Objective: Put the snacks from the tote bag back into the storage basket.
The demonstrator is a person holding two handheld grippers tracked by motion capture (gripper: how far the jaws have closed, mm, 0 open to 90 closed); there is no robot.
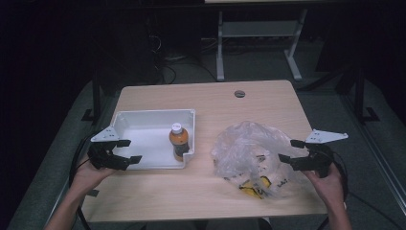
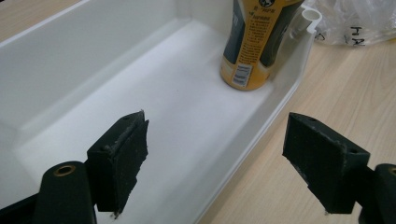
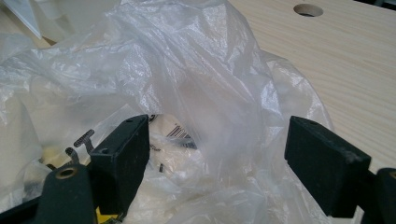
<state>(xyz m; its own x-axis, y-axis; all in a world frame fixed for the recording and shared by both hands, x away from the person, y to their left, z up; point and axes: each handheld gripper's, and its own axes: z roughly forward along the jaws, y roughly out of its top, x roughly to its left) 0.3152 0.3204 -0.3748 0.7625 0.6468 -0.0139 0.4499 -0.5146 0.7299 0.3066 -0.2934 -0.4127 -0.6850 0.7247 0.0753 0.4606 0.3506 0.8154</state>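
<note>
White bin centre-left holds upright orange bottle; crumpled plastic bag right, packets inside. Left tool, right tool both spread, empty.

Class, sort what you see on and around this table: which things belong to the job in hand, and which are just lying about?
In the job: plastic bag, right gripper, white tray, orange bottle, left gripper.
Lying about: round hole in the table, metal table legs behind.

Bare table between white tray and crumpled plastic bag; bottle upright in tray's corner.
</note>
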